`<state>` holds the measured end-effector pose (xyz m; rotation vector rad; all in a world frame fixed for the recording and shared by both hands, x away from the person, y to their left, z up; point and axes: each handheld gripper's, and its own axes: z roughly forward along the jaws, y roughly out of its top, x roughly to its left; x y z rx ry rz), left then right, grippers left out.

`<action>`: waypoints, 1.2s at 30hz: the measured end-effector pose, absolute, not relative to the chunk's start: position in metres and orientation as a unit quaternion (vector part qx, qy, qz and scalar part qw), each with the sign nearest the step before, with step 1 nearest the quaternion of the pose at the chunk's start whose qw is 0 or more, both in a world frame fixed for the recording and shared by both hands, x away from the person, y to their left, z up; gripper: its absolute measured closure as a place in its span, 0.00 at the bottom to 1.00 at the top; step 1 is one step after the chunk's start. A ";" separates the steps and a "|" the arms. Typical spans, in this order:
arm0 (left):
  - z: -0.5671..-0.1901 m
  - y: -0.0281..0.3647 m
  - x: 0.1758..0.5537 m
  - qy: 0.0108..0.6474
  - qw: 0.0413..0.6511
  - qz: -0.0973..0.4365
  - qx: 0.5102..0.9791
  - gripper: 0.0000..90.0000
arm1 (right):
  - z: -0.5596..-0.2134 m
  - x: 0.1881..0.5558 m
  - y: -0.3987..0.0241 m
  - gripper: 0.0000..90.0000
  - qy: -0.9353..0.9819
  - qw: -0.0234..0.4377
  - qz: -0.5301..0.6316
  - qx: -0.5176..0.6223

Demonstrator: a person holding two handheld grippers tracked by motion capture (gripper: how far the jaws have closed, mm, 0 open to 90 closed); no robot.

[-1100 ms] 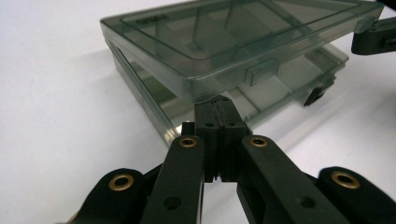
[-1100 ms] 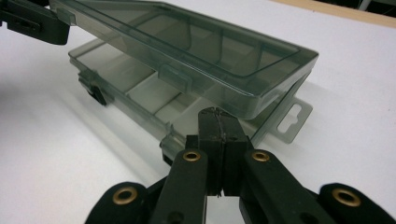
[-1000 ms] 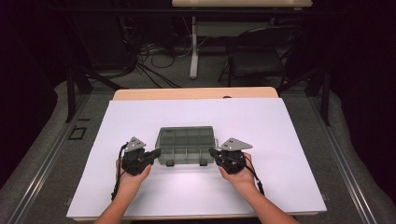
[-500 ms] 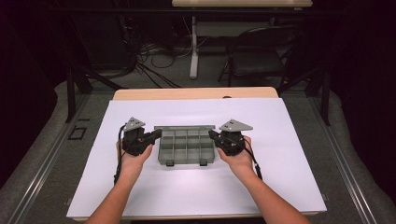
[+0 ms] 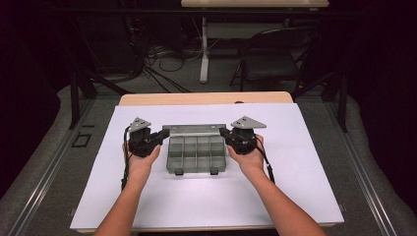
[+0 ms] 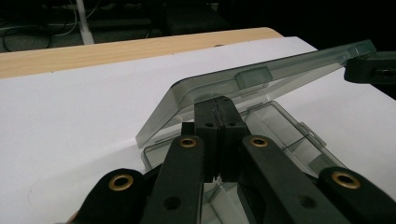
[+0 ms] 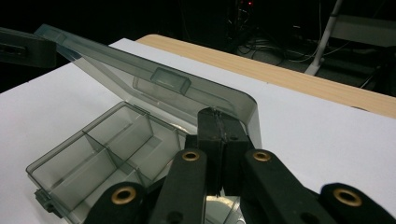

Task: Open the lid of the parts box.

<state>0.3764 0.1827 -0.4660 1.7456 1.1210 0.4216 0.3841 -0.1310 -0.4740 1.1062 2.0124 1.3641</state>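
Note:
A translucent grey compartment box (image 5: pixel 196 156) lies open in the middle of the white mat, its divided trays bare. Its hinged lid (image 5: pixel 195 129) stands raised at the far side. My left gripper (image 5: pixel 166 133) is shut, and its tip rests under the lid's left corner. My right gripper (image 5: pixel 222 132) is shut too, with its tip under the right corner. In the left gripper view the shut left gripper (image 6: pixel 217 105) touches the underside of the lid (image 6: pixel 261 77) above the box base (image 6: pixel 289 135). In the right gripper view the right gripper (image 7: pixel 218 116) presses the lid (image 7: pixel 154 79) over the box base (image 7: pixel 102 154).
A white mat (image 5: pixel 305 162) covers most of the wooden table (image 5: pixel 206 98). Two latches (image 5: pixel 178 171) stick out of the box's near edge. A chair (image 5: pixel 275 59), a table leg and cables stand on the floor beyond the table.
The lid was closed a second ago and has swung up and back. Both grippers moved away from me along the box's sides, lifting it.

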 end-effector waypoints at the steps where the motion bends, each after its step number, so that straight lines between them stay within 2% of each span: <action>1: -0.466 0.183 0.376 0.462 0.490 0.174 0.719 1.00 | -0.474 0.384 -0.131 1.00 0.732 0.232 0.495 0.406; 11: -0.467 0.182 0.378 0.459 0.489 0.176 0.721 1.00 | -0.477 0.376 -0.133 0.96 0.736 0.243 0.494 0.394; 18: -0.468 0.180 0.377 0.458 0.487 0.179 0.722 1.00 | -0.492 0.374 -0.148 0.90 0.735 0.246 0.482 0.409; 23: -0.468 0.180 0.377 0.459 0.485 0.179 0.723 1.00 | -0.502 0.385 -0.156 0.83 0.731 0.246 0.478 0.422; 36: -0.469 0.181 0.377 0.461 0.487 0.178 0.720 1.00 | -0.523 0.407 -0.143 0.78 0.744 0.256 0.461 0.411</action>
